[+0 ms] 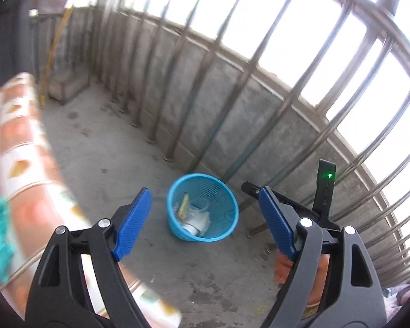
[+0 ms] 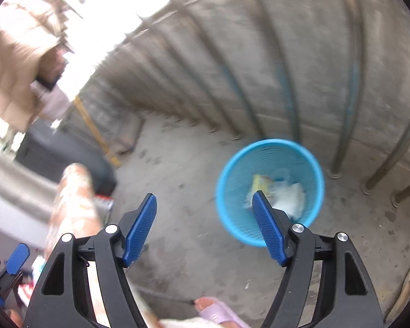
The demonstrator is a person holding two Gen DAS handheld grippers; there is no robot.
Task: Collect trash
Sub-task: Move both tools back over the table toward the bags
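Note:
A blue plastic waste basket stands on the concrete floor by the railing; it holds white crumpled trash and a yellow wrapper. My left gripper is open and empty, held above and in front of the basket. The right gripper's body shows at the right of the left wrist view. In the right wrist view the basket lies ahead to the right, with white trash and the wrapper inside. My right gripper is open and empty.
A metal railing on a low concrete wall runs behind the basket. A table with an orange-and-white patterned cloth stands at the left. A foot in a pink sandal is on the floor below the right gripper.

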